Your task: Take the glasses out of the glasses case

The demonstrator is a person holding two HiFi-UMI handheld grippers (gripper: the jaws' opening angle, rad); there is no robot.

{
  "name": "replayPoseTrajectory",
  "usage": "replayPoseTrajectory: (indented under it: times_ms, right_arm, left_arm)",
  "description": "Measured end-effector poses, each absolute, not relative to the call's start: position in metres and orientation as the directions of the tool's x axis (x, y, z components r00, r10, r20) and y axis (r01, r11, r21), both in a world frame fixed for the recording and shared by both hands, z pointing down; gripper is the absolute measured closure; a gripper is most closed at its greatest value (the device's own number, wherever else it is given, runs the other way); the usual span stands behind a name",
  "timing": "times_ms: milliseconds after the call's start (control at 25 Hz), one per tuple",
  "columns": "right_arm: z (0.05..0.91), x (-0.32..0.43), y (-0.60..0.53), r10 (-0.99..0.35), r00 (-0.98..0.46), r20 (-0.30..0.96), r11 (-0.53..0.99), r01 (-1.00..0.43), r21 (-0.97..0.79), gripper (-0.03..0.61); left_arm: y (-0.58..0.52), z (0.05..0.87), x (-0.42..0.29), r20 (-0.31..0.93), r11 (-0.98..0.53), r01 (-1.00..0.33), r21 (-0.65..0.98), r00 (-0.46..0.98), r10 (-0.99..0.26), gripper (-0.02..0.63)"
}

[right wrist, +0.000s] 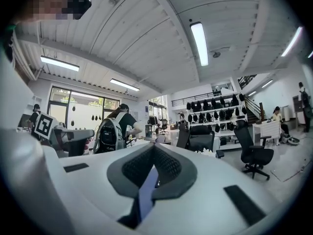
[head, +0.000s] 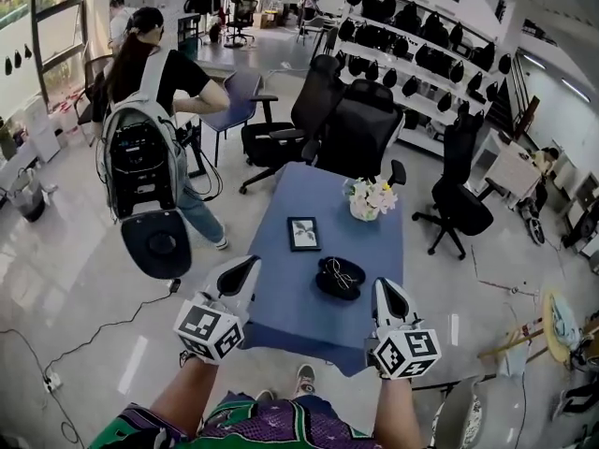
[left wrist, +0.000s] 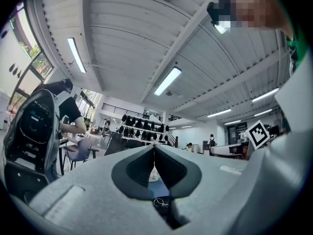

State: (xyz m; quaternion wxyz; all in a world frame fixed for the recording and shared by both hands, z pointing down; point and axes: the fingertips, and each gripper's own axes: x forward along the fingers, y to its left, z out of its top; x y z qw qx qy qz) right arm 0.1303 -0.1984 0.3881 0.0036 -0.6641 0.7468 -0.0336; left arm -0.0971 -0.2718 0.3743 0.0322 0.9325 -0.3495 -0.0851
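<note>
A black glasses case (head: 339, 279) lies on the blue table (head: 281, 297), right of its middle, with thin-rimmed glasses resting in it. My left gripper (head: 245, 267) is held over the table's near left edge, left of the case and apart from it. My right gripper (head: 386, 290) is held just right of the case, not touching it. In the left gripper view the jaws (left wrist: 154, 148) meet at their tips with nothing held, and the case (left wrist: 161, 202) shows through the gap below them. In the right gripper view the jaws (right wrist: 153, 148) also meet, holding nothing.
A small framed picture (head: 303, 233) lies behind the case, and a flower vase (head: 368, 199) stands at the far right of the table. Black office chairs (head: 360, 124) crowd the far side. A person with a grey backpack (head: 140, 148) stands at the left.
</note>
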Motion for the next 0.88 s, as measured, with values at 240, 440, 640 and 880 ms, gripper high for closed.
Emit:
replayPoseTrajectory:
  times_ms: [240,440,640,880]
  right_arm:
    - [0.392,0.152,-0.221,-0.986,-0.161,0.042,0.158,-0.985,-0.065,0.577]
    - [0.383,0.168,-0.242,-0.978,-0.207,0.029,0.206,-0.977,-0.052,0.577]
    - [0.38,0.187,-0.262,-0.97,-0.242,0.02,0.241,-0.97,-0.039,0.577]
    - [0.389,0.201,-0.279,-0.96,-0.275,0.046,0.274,-0.961,-0.03,0.575]
  left_arm:
    - [-0.283,0.369,-0.078,-0.13,-0.73,-0.676,0.102,0.718,-0.683,0.597]
    - [-0.295,0.356,-0.061,-0.144,-0.71,-0.7,0.084,0.696,-0.703,0.597]
    - [-0.305,0.352,-0.04,-0.151,-0.695,-0.716,0.073,0.68,-0.717,0.597]
    - [-0.315,0.353,-0.022,-0.151,-0.67,-0.738,0.073,0.656,-0.739,0.597]
